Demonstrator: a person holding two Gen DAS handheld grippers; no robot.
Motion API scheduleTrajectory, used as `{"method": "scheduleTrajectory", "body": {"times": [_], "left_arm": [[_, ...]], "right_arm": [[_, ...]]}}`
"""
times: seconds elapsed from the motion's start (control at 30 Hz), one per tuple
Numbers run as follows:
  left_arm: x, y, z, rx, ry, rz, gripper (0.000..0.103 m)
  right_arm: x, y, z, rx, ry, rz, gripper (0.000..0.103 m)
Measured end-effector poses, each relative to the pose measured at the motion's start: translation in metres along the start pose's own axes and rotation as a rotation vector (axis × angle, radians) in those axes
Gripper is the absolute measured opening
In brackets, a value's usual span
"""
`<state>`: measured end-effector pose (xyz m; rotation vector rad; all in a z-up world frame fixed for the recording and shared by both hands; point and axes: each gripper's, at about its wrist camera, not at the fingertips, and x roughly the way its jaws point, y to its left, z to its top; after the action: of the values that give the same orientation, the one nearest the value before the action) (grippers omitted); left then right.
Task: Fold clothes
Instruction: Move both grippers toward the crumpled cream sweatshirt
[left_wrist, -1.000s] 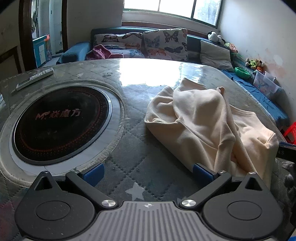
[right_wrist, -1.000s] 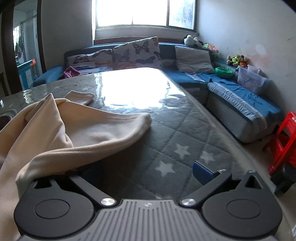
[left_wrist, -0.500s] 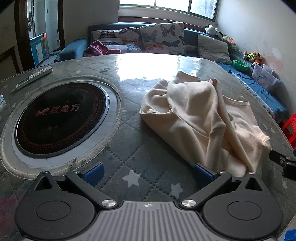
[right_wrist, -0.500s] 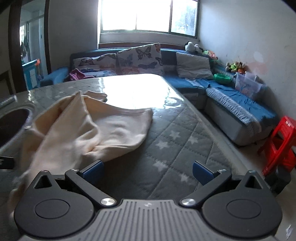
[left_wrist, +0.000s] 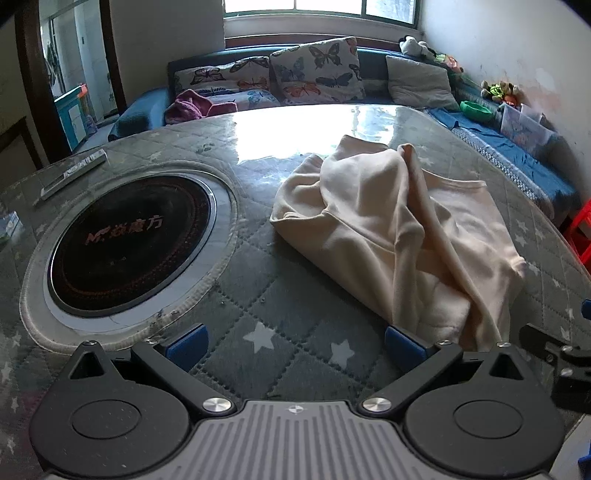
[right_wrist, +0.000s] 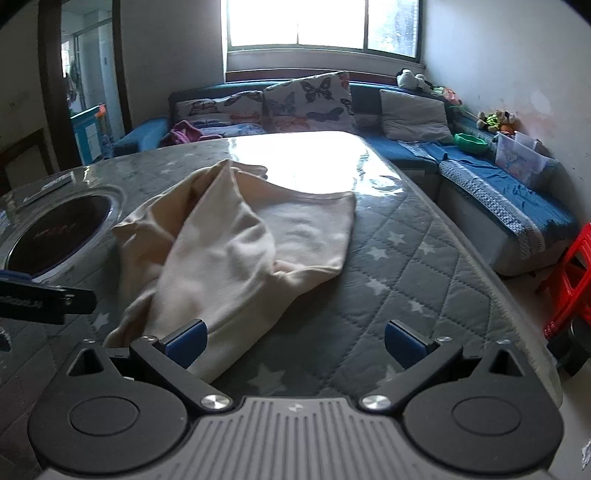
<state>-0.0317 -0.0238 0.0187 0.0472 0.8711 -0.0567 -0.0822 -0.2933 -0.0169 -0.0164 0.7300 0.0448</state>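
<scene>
A cream garment (left_wrist: 399, 229) lies crumpled in a loose heap on the grey star-quilted table (left_wrist: 288, 306). In the right wrist view the same cream garment (right_wrist: 240, 254) stretches from the middle of the table down to my left finger. My left gripper (left_wrist: 294, 341) is open above bare quilt, with the garment's near hem just beyond its right fingertip (left_wrist: 404, 341). My right gripper (right_wrist: 294, 341) is open too, nothing between its fingers; cloth lies beside its left fingertip (right_wrist: 186, 339). Each gripper shows at the edge of the other's view.
A round black induction hob (left_wrist: 129, 243) is set into the table on the left, with a remote control (left_wrist: 74, 173) behind it. A blue sofa (right_wrist: 480, 177) with cushions wraps the far and right sides. A red stool (right_wrist: 572, 280) stands by the table's right edge.
Both grippers have pulled back and up from the garment. The cloth that lay over my right gripper's left finger has dropped onto the table, and the heap looks farther away in both views.
</scene>
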Motion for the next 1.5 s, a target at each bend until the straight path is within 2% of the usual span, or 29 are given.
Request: {"method": "scheduleTrajectory", "body": {"times": [0.63,1.5], "left_arm": [[-0.007,-0.015,0.005,0.072,0.017,0.022,0.103],[-0.005,-0.053,0.013,0.222,0.093,0.026,0.103]], "right_arm": [[-0.006,0.020,0.005,-0.076,0.044,-0.031,0.103],[-0.006,0.016,0.002,-0.078,0.089,-0.030,0.103]]}}
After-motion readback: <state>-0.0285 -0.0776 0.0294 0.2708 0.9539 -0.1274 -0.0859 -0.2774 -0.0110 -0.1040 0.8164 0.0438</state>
